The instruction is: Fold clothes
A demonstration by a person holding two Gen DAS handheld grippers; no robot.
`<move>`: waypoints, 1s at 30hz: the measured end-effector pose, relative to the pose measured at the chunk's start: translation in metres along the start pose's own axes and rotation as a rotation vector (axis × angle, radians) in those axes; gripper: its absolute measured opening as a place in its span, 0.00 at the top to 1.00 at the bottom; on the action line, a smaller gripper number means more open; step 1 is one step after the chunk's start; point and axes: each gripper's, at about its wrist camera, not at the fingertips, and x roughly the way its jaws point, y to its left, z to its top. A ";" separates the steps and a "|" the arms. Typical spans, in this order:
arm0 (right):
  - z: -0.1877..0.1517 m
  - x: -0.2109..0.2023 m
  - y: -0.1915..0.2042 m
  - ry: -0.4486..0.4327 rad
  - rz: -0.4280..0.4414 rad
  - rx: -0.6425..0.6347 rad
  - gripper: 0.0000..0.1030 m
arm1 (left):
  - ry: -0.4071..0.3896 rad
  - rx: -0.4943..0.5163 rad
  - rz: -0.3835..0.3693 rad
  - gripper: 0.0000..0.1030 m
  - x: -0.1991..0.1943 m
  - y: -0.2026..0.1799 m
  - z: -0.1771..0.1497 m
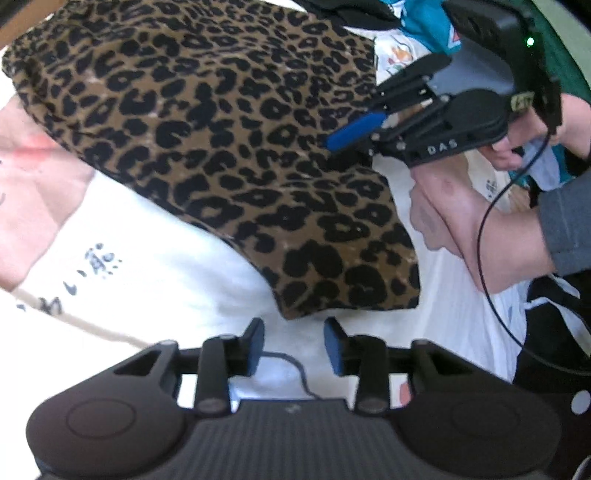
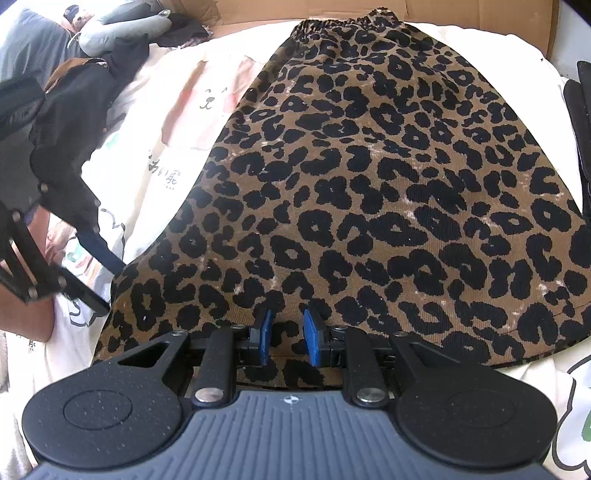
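Observation:
A leopard-print skirt (image 1: 221, 147) lies spread flat on a white printed sheet (image 1: 177, 280); in the right wrist view it (image 2: 388, 177) fills the middle, with its elastic waistband (image 2: 347, 20) at the far end. My left gripper (image 1: 294, 345) is open and empty, just short of the skirt's near corner. My right gripper (image 2: 287, 334) is open, its blue pads (image 2: 312, 332) over the skirt's hem edge with nothing between them. The right gripper also shows in the left wrist view (image 1: 347, 136), resting at the skirt's right edge. The left gripper shows at the left edge of the right wrist view (image 2: 107, 280).
Other clothes are piled at the top right in the left wrist view (image 1: 424, 22). A dark garment (image 2: 74, 110) and a grey plush toy (image 2: 125, 29) lie at the far left in the right wrist view. A cardboard wall (image 2: 480, 18) stands behind the skirt.

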 end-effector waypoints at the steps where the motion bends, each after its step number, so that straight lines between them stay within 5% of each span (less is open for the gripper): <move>1: 0.000 0.000 -0.001 -0.001 0.002 0.003 0.75 | 0.002 0.007 0.005 0.54 0.003 -0.002 0.000; 5: -0.002 -0.001 -0.003 -0.009 0.007 0.021 0.75 | 0.009 0.032 0.024 0.53 0.015 -0.007 0.002; 9: -0.004 -0.002 -0.005 -0.016 0.012 0.034 0.75 | -0.022 0.011 0.000 0.63 0.011 -0.007 0.002; 10: -0.004 -0.002 -0.006 -0.017 0.013 0.038 0.75 | -0.036 -0.006 -0.016 0.68 0.008 -0.005 0.002; 20: -0.007 -0.003 -0.009 -0.025 0.015 0.054 0.75 | -0.195 -0.259 -0.166 0.68 -0.018 0.026 0.005; 30: -0.007 -0.002 -0.009 -0.026 0.014 0.062 0.75 | -0.122 -0.286 -0.167 0.66 0.019 0.015 0.003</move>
